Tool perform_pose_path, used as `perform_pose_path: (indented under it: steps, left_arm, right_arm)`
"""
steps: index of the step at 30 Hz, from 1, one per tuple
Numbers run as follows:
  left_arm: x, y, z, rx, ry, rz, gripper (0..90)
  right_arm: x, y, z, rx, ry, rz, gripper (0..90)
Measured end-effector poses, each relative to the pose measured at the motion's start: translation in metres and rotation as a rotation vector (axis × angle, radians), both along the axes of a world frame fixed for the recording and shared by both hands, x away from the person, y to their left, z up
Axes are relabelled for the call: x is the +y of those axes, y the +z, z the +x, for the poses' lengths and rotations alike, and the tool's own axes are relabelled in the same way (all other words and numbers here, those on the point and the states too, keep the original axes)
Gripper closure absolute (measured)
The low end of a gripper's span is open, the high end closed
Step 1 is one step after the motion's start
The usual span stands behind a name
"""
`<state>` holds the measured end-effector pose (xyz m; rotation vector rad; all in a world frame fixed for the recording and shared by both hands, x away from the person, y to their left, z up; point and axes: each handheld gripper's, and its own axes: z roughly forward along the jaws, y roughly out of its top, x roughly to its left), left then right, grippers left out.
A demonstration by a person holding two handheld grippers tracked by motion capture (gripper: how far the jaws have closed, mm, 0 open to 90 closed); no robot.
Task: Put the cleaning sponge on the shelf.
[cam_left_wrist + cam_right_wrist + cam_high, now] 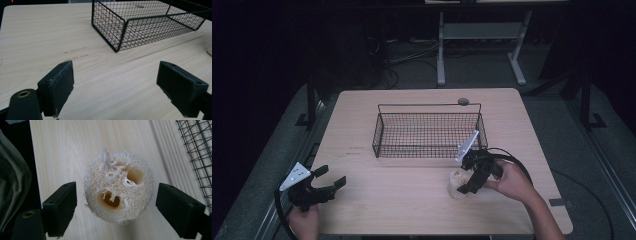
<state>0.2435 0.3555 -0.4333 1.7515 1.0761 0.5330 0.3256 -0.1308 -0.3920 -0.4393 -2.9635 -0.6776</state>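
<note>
**Loofah bracketed, not yet pinched**

The loofah slice [118, 187] sits flat on the table [387, 200], in the middle of the right gripper view, its pale fibrous face and two holes turned up toward the camera. In the high view it lies low and right of centre, just below the basket's near right corner. The right gripper [116, 205] comes straight down over it, one black jaw on either side with a gap between each pad and the sponge (so nothing is gripped yet); the jaws are spread but look set to take it across its width, which I judge suits a soft round thing.

The wire basket [428, 131] stands empty in the middle of the table, close to the loofah, a likely place for it to go.

At the lower left of the high view the left gripper [328, 181] waits low over bare wood, jaws wide apart and holding nothing, well clear of the work.

I can read no brand, label or writing anywhere.
</note>
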Motion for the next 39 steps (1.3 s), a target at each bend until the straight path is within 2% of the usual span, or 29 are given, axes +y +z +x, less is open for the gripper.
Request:
perform_pose_path:
  steps: [11, 15, 24, 28, 39]
  left_arm:
    - [0.001, 0.0, 0.0, 0.0, -0.001, 0.001, 13.8]
    - [0.001, 0.001, -0.001, -0.001, 0.0, 0.001, 13.8]
    - [0.001, 0.0, -0.001, 0.0, -0.001, 0.0, 13.8]
    - [0.0, 0.001, -0.001, -0.001, -0.002, -0.001, 13.8]
    - [0.0, 0.001, -0.001, -0.002, 0.001, 0.002, 13.8]
  right_arm:
    - [0.005, -0.004, 0.002, 0.016, 0.012, -0.009, 23.6]
    - [0.006, -0.004, 0.002, 0.01, 0.018, -0.009, 27.6]
    - [0.007, -0.004, 0.001, 0.002, 0.027, -0.008, 28.5]
    - [0.005, 0.0, 0.002, -0.007, 0.024, 0.01, 28.6]
    - [0.008, 0.01, 0.002, -0.017, 0.033, 0.021, 28.6]
